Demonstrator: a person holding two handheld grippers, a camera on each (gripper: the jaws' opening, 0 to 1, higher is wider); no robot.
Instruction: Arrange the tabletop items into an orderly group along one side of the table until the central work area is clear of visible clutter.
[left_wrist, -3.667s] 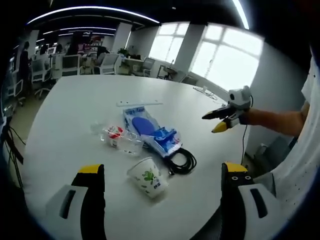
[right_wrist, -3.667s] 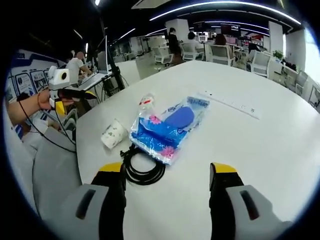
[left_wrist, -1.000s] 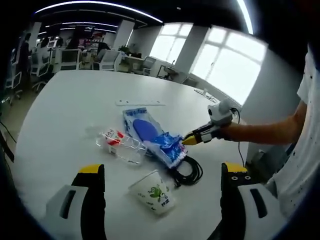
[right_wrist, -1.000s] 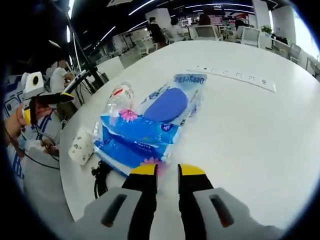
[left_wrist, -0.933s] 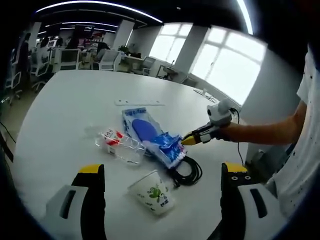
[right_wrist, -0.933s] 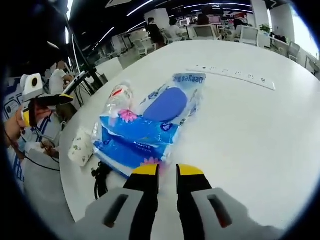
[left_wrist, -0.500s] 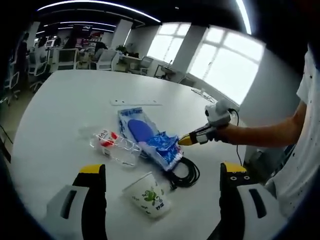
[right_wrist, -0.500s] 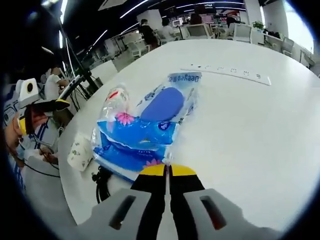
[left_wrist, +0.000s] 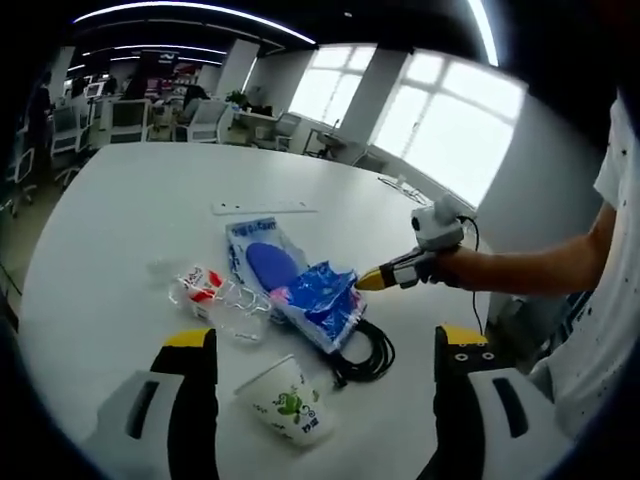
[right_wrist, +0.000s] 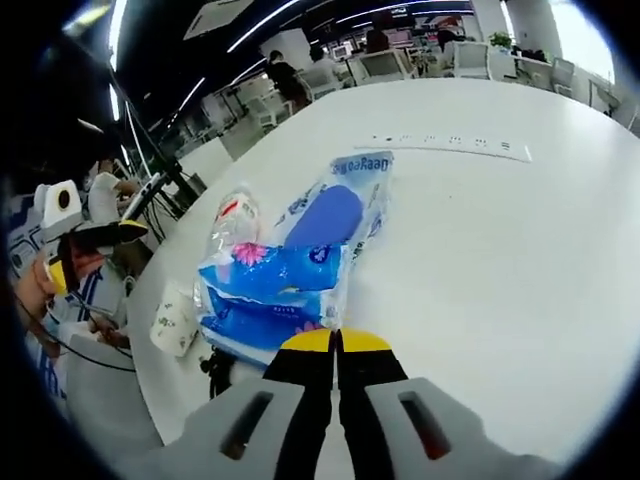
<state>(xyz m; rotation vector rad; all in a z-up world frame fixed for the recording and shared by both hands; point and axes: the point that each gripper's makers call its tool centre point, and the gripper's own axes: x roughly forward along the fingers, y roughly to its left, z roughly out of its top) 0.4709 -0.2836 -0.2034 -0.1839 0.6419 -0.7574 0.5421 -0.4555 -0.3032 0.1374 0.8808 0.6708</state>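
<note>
A clear plastic bag with blue contents (left_wrist: 300, 285) (right_wrist: 285, 275) lies mid-table, and its flowered blue end is bunched and raised. My right gripper (right_wrist: 335, 342) (left_wrist: 372, 280) is shut on the edge of that end. Beside the bag lie a crushed clear bottle with a red label (left_wrist: 212, 295) (right_wrist: 232, 215), a paper cup on its side (left_wrist: 285, 405) (right_wrist: 175, 320) and a coiled black cable (left_wrist: 362, 352) (right_wrist: 215, 372). My left gripper (left_wrist: 320, 338) hovers open over the cup with nothing between its jaws; in the right gripper view the left gripper (right_wrist: 120, 230) sits at the left edge.
A white power strip (left_wrist: 263, 208) (right_wrist: 450, 148) lies farther out on the round white table (left_wrist: 120, 200) (right_wrist: 500, 260). A person's forearm (left_wrist: 520, 270) holds the right gripper. Office chairs and desks stand beyond the table's far edge.
The right gripper's jaws have shut on the bag's edge and pulled its flowered end up and toward itself. The left view has drifted slightly; the cup, bottle and cable lie as before.
</note>
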